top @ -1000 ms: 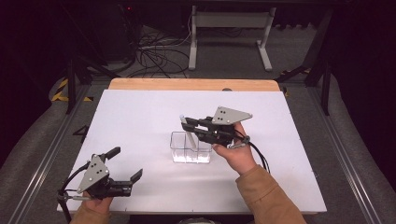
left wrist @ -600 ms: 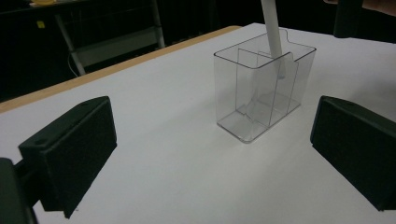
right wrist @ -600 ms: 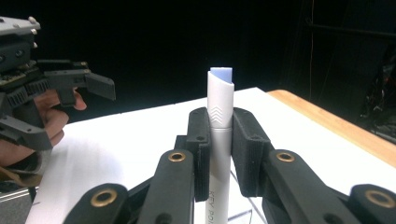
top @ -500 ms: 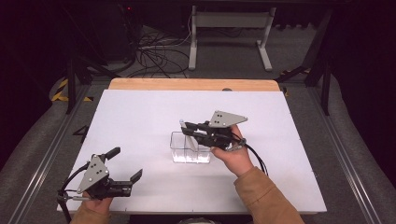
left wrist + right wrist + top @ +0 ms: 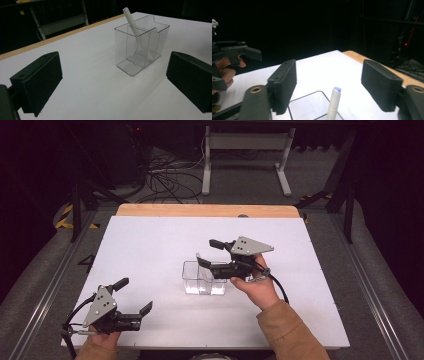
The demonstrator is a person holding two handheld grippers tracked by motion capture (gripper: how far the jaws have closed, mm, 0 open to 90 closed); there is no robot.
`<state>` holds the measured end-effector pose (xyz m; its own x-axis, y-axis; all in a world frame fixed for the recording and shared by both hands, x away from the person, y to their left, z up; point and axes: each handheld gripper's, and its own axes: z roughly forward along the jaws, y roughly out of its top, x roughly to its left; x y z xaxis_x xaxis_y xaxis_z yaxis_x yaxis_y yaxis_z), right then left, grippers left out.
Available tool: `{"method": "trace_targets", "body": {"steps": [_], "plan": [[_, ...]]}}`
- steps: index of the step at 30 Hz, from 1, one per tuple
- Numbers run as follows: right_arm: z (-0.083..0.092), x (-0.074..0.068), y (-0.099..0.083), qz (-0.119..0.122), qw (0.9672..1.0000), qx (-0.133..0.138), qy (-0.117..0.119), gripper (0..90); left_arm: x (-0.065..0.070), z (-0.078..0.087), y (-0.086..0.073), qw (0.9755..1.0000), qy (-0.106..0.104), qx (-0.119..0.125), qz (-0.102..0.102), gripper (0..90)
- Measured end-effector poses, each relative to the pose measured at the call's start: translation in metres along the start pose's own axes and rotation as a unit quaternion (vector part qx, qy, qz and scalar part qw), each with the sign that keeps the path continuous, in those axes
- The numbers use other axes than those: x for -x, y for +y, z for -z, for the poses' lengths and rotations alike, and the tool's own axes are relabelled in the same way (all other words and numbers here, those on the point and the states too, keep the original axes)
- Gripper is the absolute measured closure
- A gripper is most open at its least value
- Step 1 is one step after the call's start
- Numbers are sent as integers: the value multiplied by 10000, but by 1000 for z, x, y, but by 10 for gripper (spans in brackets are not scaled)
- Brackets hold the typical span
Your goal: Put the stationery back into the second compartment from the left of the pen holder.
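A clear plastic holder [image 5: 202,280] with inner dividers stands mid-table. A white pen [image 5: 199,261] with a bluish tip leans upright in it. My right gripper [image 5: 207,253] hovers just above the holder's right side. Its jaws have just been opening and stand wide on either side of the pen top [image 5: 333,102] without touching it. The holder's rim [image 5: 307,100] shows below the jaws. My left gripper [image 5: 135,295] rests near the front left of the table, open and holding nothing. From there the holder [image 5: 140,50] and pen [image 5: 131,21] lie ahead of its jaws.
The white tabletop [image 5: 150,245] has a wooden strip [image 5: 205,210] along its far edge. Behind it are a metal stand [image 5: 245,155] and cables [image 5: 165,175] on the dark floor. The other hand's gripper [image 5: 239,53] shows at the left of the right gripper view.
The right gripper's jaws have gone from shut to wide open, letting go of the pen, which now stands in the holder. The left gripper has not moved.
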<state>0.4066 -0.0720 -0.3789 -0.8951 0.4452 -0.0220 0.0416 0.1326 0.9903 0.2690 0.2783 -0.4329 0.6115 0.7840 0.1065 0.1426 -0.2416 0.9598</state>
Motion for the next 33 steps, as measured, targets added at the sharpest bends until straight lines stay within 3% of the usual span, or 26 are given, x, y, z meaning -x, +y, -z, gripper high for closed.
{"method": "trace_targets", "body": {"steps": [9, 19, 23, 28, 33], "plan": [[17, -4, 14, 118, 9997, 179, -101, 234, 0, 0, 0, 10000, -6, 6, 8, 12], [21, -5, 17, 124, 9997, 165, -152, 235, -1, 0, 0, 10000, -12, 8, 29, 12], [23, -4, 18, 151, 9998, 19, -146, 237, 0, 0, 0, 10000, -6, 21, 41, 12], [32, 0, 17, 186, 9992, -93, -328, 222, -1, 0, 0, 10000, 12, 26, 57, 12], [46, 6, 15, 186, 9983, -139, -535, 146, 0, 0, 0, 10000, 6, 21, 57, 12]]}}
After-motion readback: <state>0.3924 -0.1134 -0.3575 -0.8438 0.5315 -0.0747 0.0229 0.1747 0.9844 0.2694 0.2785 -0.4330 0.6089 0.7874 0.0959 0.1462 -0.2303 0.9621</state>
